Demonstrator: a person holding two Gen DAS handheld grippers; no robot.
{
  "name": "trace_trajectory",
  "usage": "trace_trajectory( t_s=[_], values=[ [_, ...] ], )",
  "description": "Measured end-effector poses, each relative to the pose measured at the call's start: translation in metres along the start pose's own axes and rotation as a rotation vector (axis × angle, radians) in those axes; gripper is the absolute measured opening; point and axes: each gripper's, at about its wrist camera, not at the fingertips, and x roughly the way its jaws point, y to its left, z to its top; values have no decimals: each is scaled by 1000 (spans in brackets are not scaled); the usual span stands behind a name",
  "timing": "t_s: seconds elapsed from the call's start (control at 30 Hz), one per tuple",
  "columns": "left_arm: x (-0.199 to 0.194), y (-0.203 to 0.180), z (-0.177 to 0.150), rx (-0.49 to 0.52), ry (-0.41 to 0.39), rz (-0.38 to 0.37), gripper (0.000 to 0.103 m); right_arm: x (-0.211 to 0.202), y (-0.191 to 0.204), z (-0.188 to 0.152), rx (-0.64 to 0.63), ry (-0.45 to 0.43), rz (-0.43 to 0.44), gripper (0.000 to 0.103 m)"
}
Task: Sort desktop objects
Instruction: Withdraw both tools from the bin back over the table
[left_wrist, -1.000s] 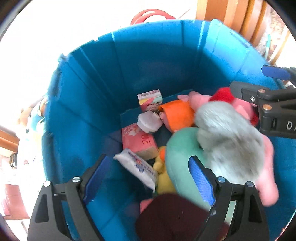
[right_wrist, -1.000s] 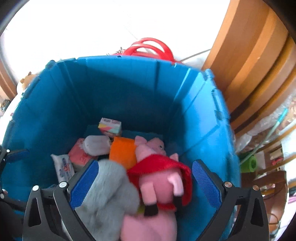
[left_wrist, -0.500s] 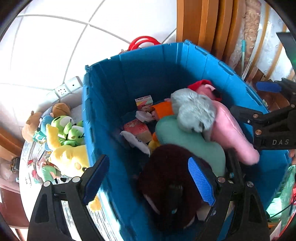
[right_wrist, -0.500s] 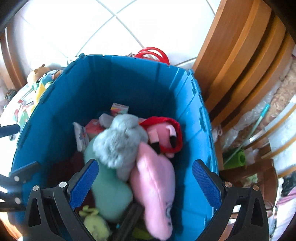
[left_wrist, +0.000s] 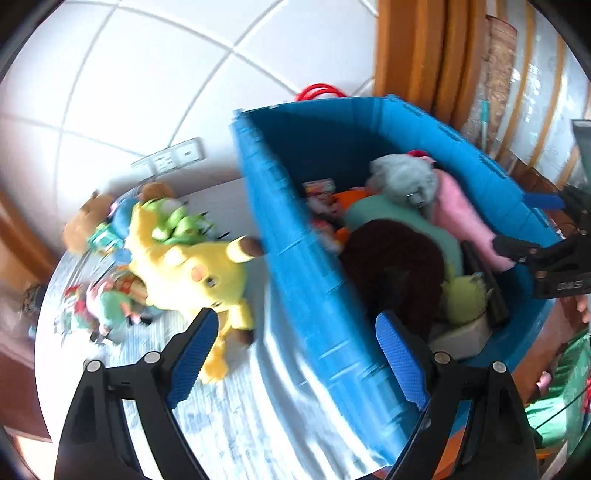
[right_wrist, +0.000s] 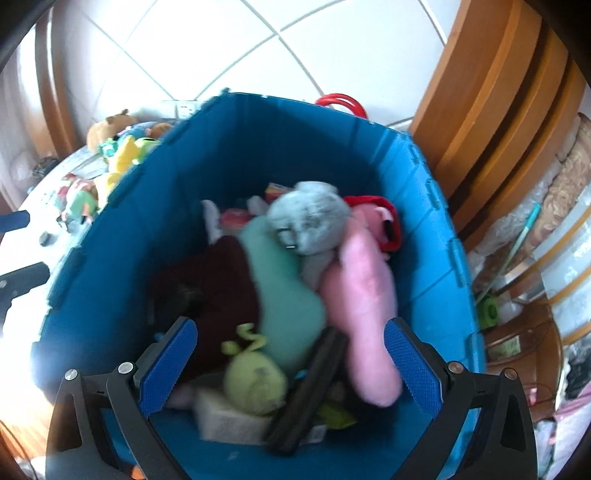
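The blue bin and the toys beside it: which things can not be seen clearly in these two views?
- Bin floor, both views: buried under plush toys.
- Small boxes at the back, left wrist view: blurred, print unreadable.
- Toys on the table, left wrist view: motion blur, small ones unidentifiable.
- Black object in the bin, right wrist view: blurred, partly covered.

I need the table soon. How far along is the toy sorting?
Partly done: the blue bin already holds a grey plush, a pink plush and others. Nothing is in hand; both grippers are open. The yellow plush and smaller toys remain on the table.
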Motion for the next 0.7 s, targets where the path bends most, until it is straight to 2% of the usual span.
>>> trace_trajectory(
  t_s=[0.4,0.7],
  values=[
    [-22,134,-81,-62,9,39,88,-46,138,7,-21,-74,26,103],
    [-34,224,-129,-78,18,58,88,-52,242,5,2,-79,33,103]
  ],
)
